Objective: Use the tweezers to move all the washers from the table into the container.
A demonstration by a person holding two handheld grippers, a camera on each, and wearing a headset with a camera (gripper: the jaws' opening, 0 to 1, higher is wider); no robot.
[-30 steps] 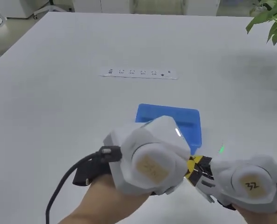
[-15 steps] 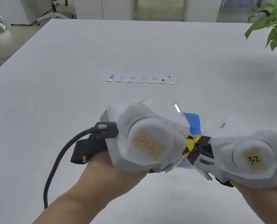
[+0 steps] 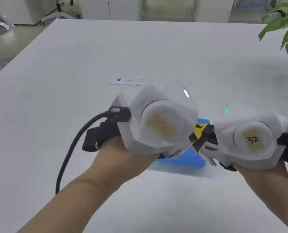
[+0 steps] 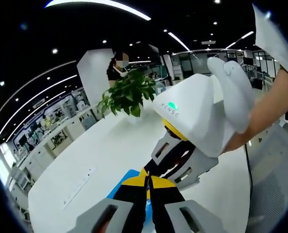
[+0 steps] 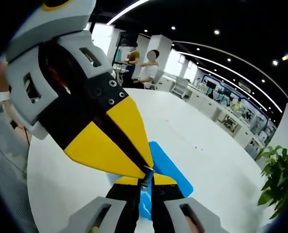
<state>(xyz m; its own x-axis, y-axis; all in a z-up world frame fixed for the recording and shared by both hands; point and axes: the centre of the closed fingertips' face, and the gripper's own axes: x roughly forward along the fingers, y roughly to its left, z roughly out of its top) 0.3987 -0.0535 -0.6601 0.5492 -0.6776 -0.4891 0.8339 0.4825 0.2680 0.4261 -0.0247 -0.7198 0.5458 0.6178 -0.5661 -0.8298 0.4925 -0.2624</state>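
Down onto a broad, smooth white table (image 3: 61, 63), with a leafy green plant (image 3: 284, 29) at the far right. Up front, bulky white left gripper (image 4: 148, 182) and right gripper (image 5: 146, 180) tip to tip, yellow-and-black jaws pinched narrow on both, blocking most of the flat blue container (image 3: 185, 158) lying on the table just beneath. Beyond them, a slim white power strip (image 3: 134, 80) lying flat.

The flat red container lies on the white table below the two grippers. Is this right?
No: the flat container is blue, not red, as the head view shows. It lies on the white table below the left gripper and the right gripper.
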